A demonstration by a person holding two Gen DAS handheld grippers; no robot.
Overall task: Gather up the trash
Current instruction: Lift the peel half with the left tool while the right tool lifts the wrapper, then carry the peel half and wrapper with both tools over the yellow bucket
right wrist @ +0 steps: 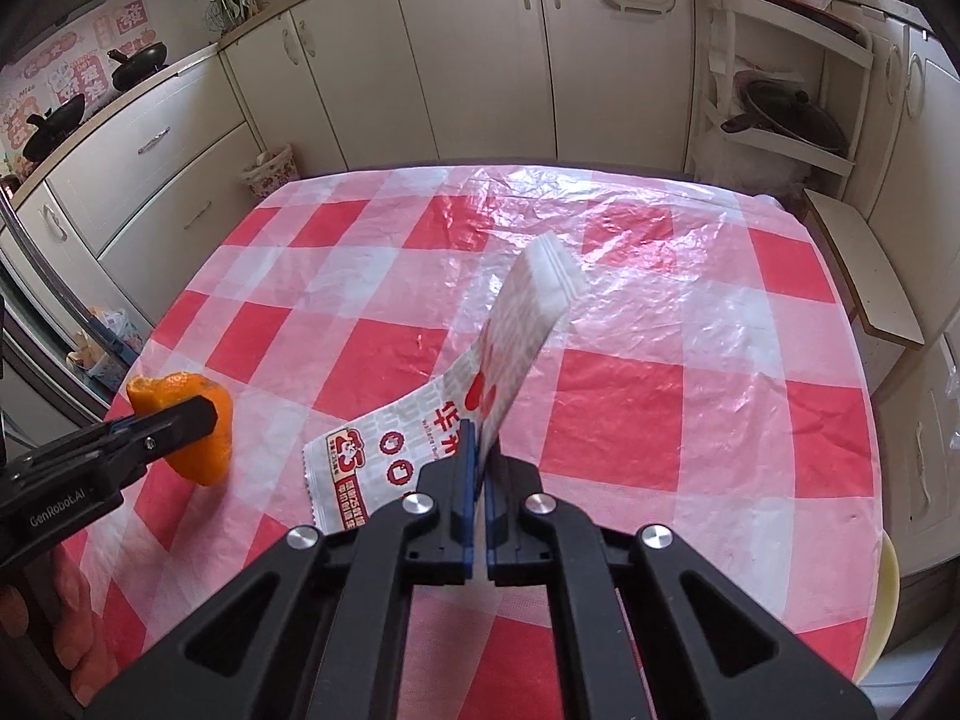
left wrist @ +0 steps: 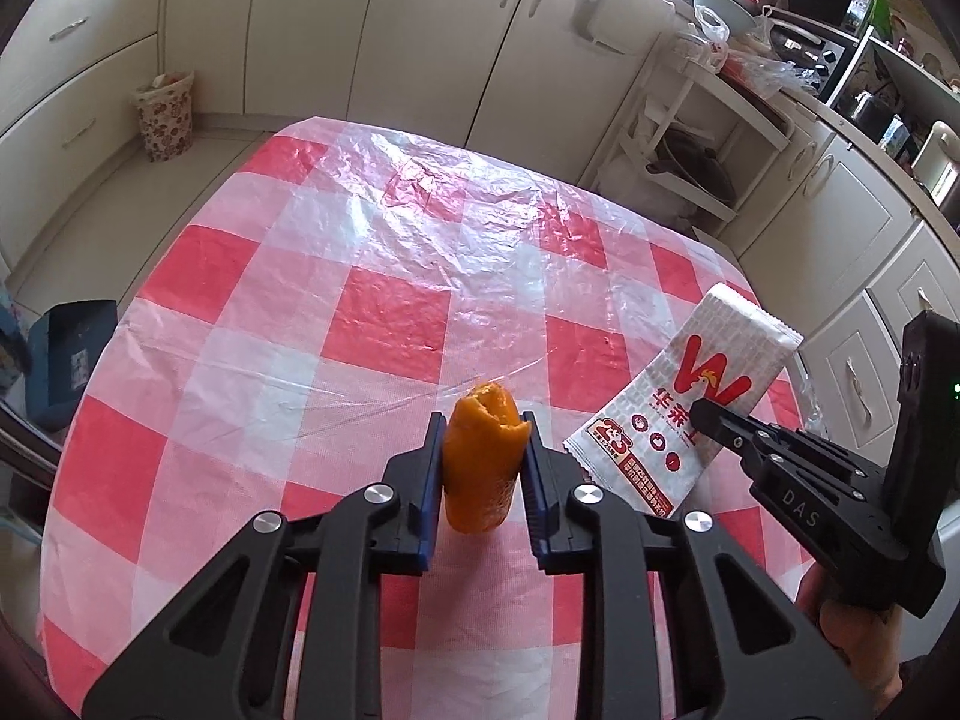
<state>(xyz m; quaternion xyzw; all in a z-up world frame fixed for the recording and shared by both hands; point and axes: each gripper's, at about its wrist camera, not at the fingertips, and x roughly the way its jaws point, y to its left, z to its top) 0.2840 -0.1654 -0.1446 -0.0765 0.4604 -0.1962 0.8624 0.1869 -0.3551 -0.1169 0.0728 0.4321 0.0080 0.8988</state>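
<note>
Faintly, scraps (left wrist: 161, 81) inside floral bin (left wrist: 163, 120)

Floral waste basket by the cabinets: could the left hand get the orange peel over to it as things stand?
Probably yes. The left gripper already clamps the orange peel, and the floor beside the table toward the floral waste basket looks open, though the person likely must step closer.

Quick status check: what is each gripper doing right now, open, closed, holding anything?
Left gripper: closed on the orange peel, lifted off the table.
Right gripper: jaws shut on the white paper wrapper, holding it up.
</note>
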